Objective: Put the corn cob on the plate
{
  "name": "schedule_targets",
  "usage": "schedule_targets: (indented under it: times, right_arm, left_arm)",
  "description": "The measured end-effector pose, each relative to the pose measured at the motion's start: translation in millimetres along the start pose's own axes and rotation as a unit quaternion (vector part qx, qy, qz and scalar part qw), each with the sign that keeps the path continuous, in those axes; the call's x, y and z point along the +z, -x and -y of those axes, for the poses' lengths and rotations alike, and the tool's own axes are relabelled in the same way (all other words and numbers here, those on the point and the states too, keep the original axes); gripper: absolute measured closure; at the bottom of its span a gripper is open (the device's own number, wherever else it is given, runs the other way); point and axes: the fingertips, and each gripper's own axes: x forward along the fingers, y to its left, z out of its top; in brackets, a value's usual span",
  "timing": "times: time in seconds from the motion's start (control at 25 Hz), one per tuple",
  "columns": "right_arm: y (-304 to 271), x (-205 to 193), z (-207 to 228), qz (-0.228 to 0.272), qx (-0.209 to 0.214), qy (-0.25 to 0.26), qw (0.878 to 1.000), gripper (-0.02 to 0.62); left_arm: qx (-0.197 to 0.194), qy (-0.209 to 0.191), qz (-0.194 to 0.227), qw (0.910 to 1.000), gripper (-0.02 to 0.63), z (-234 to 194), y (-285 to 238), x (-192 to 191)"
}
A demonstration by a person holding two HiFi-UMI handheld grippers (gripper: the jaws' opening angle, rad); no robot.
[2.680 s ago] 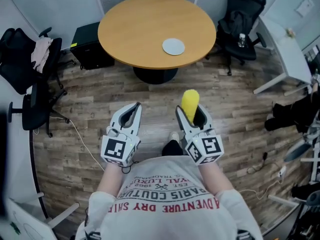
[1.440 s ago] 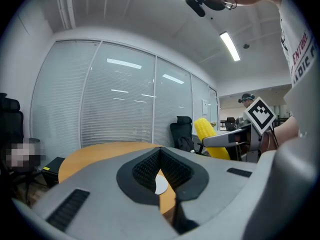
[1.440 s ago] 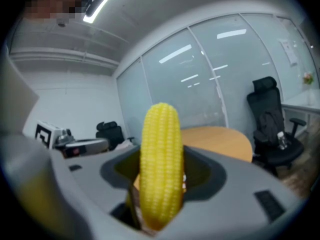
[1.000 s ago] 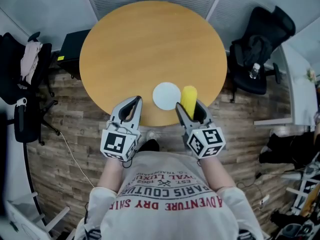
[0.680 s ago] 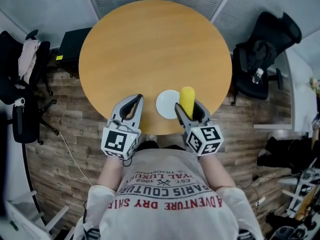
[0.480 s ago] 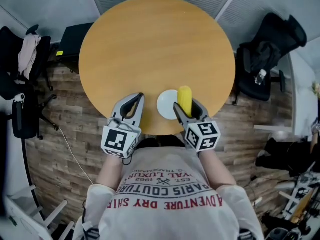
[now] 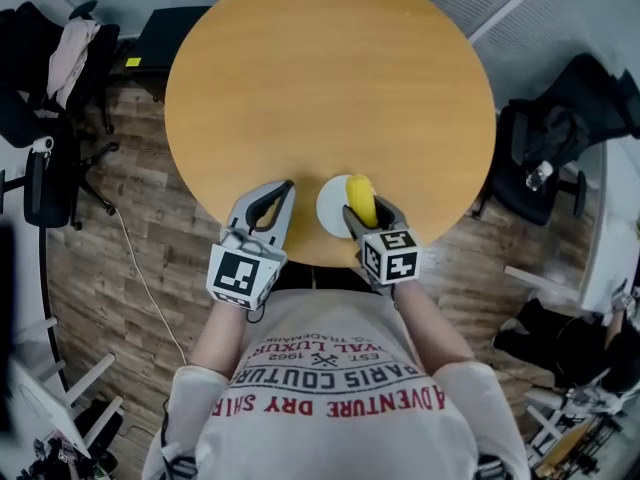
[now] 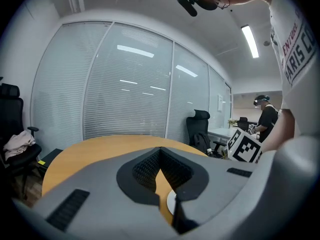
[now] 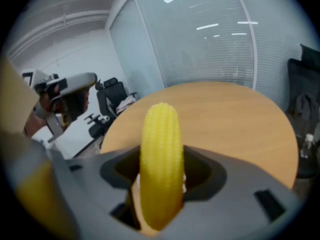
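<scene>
The right tongs point(image 7: 366, 210) clamp the corn cob point(image 7: 360, 199) over the plate point(image 7: 330, 206).

Both forearms reach forward side by side at the bench's point(image 7: 330, 78) near edge; the left tool point(image 7: 281, 190) has its jaws together, empty, the right tool point(image 7: 365, 211) clamps the corn cob point(image 7: 359, 194)

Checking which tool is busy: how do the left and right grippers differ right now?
The right gripper is clamped on the corn cob; the left gripper is shut on nothing. The right gripper hangs over the plate; the left gripper is beside the plate, over the table near its edge. Both point forward across the table.
</scene>
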Motion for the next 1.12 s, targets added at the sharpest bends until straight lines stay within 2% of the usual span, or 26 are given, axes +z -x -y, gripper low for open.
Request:
schedule_targets:
  times: [0.24,0.48,0.6,0.84,1.0,1.12]
  right_arm:
    - [-31.4,-25.3,0.7,-0.059,0.021,0.013,0.998,0.328]
    - [-55.2,-47.4,3.7,-0.117,0.016,0.023,0.993,0.328]
    - [-60.5,-52.9,3.2,-0.126,0.016,0.025,0.992,0.328]
    - [-68.5,-58.4,2.8,-0.14,0.009,0.029,0.99,0.328]
    - [-71.8,-57.6,0.4,-0.147,-0.004,0.036,0.989,0.328]
    - [-73.7,-58.3,-2.6,-0.147,-0.017,0.045,0.988,0.328]
  left_arm:
    - [0.034,0.016,-0.015,0.9992,0.574,-7.8,0.9,-15.7]
    - [0.06,0.037,-0.033,0.997,0.574,-9.9,2.5,-33.9]
    - [0.068,0.056,-0.039,0.9953,0.574,-10.2,5.8,-39.1]
    - [0.071,0.042,-0.035,0.996,0.574,-12.9,6.3,-39.8]
    - [0.078,0.065,-0.04,0.994,0.574,-14.8,10.0,-42.6]
    - [0.077,0.062,-0.039,0.9944,0.574,-16.7,11.7,-44.3]
